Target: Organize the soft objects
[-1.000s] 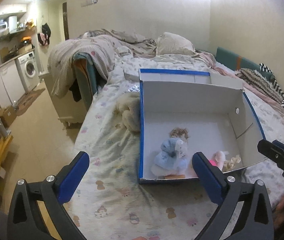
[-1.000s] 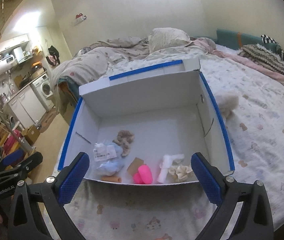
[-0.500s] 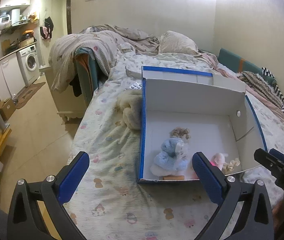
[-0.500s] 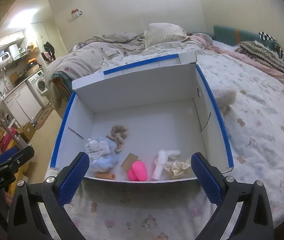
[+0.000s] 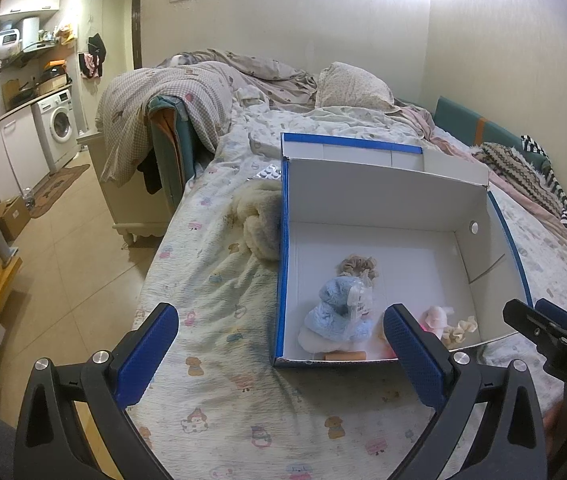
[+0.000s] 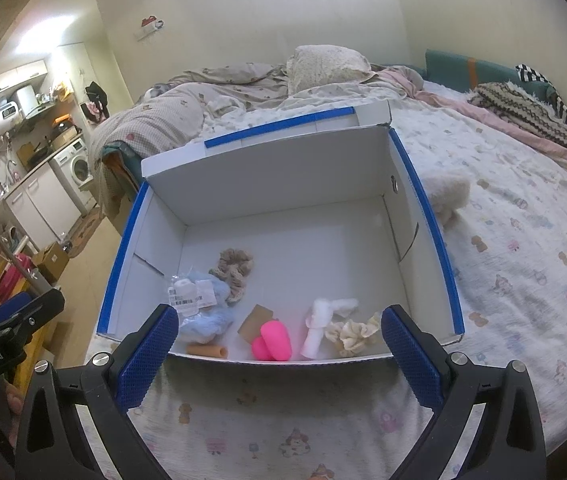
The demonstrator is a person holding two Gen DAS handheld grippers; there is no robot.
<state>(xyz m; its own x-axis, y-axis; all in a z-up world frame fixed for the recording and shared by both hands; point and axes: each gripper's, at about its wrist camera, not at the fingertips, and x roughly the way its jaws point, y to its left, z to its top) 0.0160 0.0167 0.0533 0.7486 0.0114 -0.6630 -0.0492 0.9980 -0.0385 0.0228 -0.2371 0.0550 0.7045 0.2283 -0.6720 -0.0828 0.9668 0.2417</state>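
The bed with the white cartoon-print sheet (image 5: 219, 392) carried a white cardboard box with blue-taped rims (image 6: 283, 168), its lid folded back, sitting near the foot edge. Outside the box, touching its left wall in the left wrist view, lay a cream fleecy plush bundle (image 5: 259, 220). Inside, crowded toward the near wall, were a light blue plush toy with a clear tagged wrapper (image 6: 207, 312), a beige fabric scrunchie (image 6: 233, 268), a bright pink rounded soft piece (image 6: 273, 340), a small white soft toy (image 6: 321, 326) and a cream ruffled scrunchie (image 6: 353, 334). The left gripper (image 5: 279, 350) hovered over the sheet short of the box, jaws spread wide, holding nothing; the right gripper (image 6: 277, 350) hovered at the near wall, equally wide and empty. Judgement: the step in hand was a pause between placements, with the cream bundle the only loose soft item seen. The next move likely called for the left gripper to reach forward to the bundle and close on a thick fold, since fleece compresses and may slip. The right wrist view alone showed the pink piece whole, a brown card tag (image 6: 255, 318) and a small tan tube (image 6: 207, 351) clearly; the left wrist view alone showed the bundle's full extent and a foil blister pack (image 5: 269, 172) beyond it.
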